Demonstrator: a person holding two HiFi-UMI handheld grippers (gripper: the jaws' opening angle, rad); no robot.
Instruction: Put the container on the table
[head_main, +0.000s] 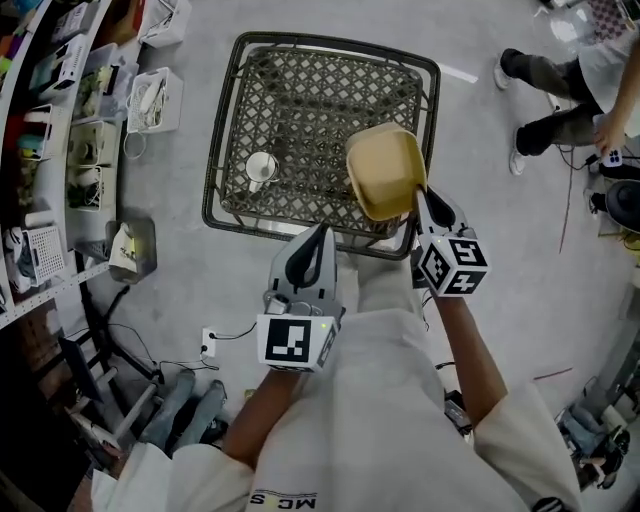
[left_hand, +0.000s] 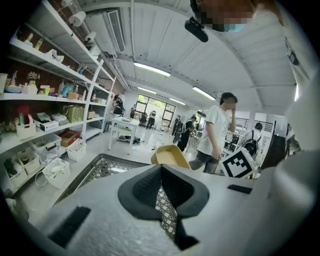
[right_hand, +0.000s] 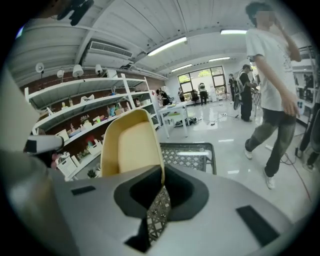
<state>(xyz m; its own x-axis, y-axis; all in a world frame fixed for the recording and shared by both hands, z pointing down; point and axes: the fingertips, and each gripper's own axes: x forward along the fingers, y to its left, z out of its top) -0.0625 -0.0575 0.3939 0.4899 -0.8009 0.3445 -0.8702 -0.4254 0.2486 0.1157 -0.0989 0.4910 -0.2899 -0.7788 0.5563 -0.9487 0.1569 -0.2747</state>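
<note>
1. Slippage comes first. The right gripper (head_main: 420, 192) is clenched on one thin wall of the yellow container (head_main: 385, 170). The container hangs tilted in the air over the near right corner of the table (head_main: 225, 130). With only one edge pinched, I reckon it could swivel in the jaws or drop out.
2. Edge trouble is next. The container sits close to the table's rim, so if it is let go here it may catch the frame and tip onto the floor. Carrying it further in over the lattice would be safer.
3. Lattice top: the open weave may let a tilted container rock or catch if it goes down corner first. It wants levelling before release.
4. Cup (head_main: 261, 167): it stands on the table well apart to the left, so a knock seems unlikely unless the placement drifts that way.
5. Left gripper (head_main: 318, 235): its jaws are pressed together on nothing, and it hangs at the table's near edge. It gives the container no support.
6. Passer-by (head_main: 560, 90): someone stands off the far right corner, apart from the table, which I judge a small risk.
7. Count: one container, one table, one cup and two grippers. One person is near, and more are further back in the room, too small to count.
</note>
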